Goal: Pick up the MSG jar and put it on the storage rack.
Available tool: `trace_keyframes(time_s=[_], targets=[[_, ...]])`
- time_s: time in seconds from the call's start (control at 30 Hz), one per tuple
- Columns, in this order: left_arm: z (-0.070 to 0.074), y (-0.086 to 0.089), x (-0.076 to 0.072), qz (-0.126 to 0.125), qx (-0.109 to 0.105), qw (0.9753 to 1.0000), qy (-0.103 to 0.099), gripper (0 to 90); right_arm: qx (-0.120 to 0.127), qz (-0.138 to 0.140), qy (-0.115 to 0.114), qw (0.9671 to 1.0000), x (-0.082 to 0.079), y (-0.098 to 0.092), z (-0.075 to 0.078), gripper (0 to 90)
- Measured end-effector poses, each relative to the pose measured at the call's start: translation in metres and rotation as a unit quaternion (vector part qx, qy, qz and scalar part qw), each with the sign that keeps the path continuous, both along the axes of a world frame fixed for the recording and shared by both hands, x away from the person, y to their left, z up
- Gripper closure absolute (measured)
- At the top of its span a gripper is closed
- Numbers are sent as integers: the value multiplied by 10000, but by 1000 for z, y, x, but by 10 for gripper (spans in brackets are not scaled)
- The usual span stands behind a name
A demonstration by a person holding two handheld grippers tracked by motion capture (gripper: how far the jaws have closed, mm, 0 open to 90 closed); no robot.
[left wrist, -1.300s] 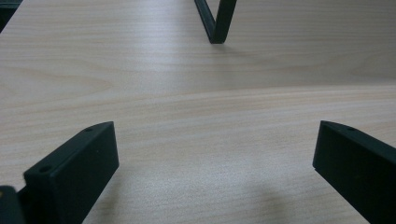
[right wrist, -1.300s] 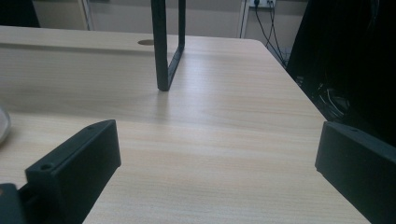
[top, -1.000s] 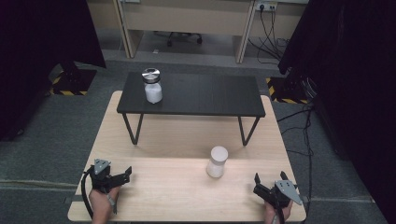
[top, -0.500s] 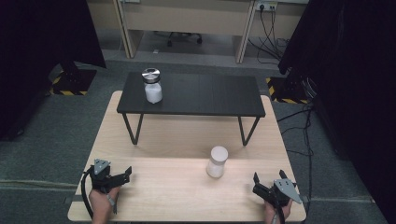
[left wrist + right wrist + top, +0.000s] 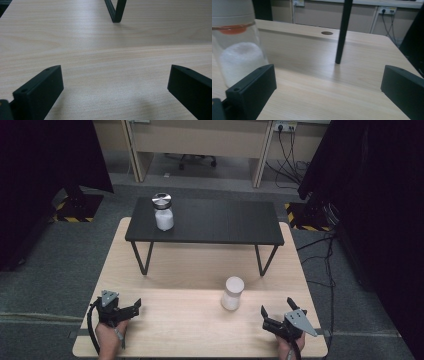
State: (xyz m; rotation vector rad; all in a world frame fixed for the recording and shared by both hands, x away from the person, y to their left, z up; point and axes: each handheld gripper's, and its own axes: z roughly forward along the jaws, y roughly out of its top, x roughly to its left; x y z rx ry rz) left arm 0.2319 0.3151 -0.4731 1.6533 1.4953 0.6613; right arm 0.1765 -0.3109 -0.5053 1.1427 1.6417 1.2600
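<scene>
Both claws [image 5: 131,307] [image 5: 276,312] agape (nothing held).

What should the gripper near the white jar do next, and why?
Probably the right gripper should swing a little to its left and ease forward. Its jaws are open and hold nothing, and the white-lidded jar stands just ahead on the wooden table, off to the left in the right gripper view.

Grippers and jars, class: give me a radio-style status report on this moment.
Left gripper open, empty, low over wooden table. Right gripper open, empty, near white-lidded jar, not touching. Metal-lidded jar on black shelf. Nothing in the way.
</scene>
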Motion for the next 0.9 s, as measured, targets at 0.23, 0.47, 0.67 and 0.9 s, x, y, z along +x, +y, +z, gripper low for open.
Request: trace_keyframes(time_s=[0.23, 0.47, 0.67, 0.9], targets=[[0, 0, 0, -3, -1, 10000, -1, 0, 68, 355, -46, 9993, 5, 0, 1, 3], [0, 1, -1, -8, -23, 10000, -15, 0, 116, 560, -18, 9984, 11, 2, 2, 3], [-1, 1, -2, 66, -65, 9999, -42, 0, 283, 665, -141, 9973, 13, 3, -2, 3], [-1, 1, -4, 114, -71, 9999, -69, 0, 450, 822, -225, 9953, 17, 4, -3, 3]])
